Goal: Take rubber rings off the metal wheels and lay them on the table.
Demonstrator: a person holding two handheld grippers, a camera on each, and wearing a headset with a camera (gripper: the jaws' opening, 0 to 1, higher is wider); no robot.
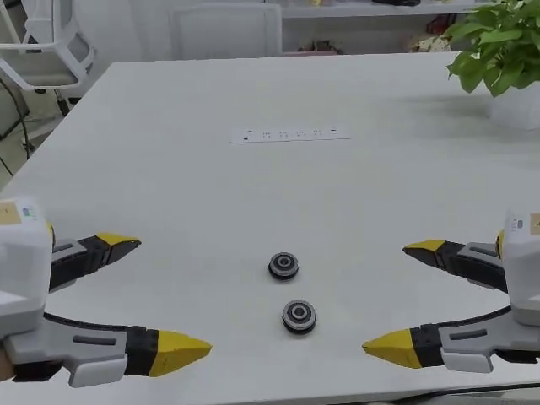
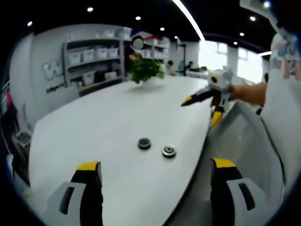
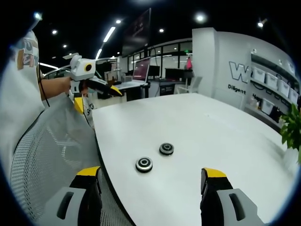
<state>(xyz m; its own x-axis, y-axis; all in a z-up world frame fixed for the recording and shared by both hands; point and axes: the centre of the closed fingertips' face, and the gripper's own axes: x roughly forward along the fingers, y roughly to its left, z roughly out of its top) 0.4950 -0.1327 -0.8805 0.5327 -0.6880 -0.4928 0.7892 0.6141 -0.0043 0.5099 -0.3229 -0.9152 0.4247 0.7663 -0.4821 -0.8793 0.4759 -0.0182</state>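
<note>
Your yellow-tipped left tongs [image 1: 173, 295] and right tongs [image 1: 385, 297] gape wide, holding nothing, well apart from the far round black-ringed metal wheel [image 1: 283, 266] and the near wheel [image 1: 299, 315] lying between them on the smooth pale worktop [image 1: 253, 186].

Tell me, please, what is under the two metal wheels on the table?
The farther wheel and the nearer wheel lie flat, straight on the bare white table. Their undersides and the patches of table beneath them are covered, so nothing there can be seen.

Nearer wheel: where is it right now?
In the head view the nearer wheel lies low centre on the table, between the left gripper and right gripper, with the other wheel just beyond, apart.
</note>
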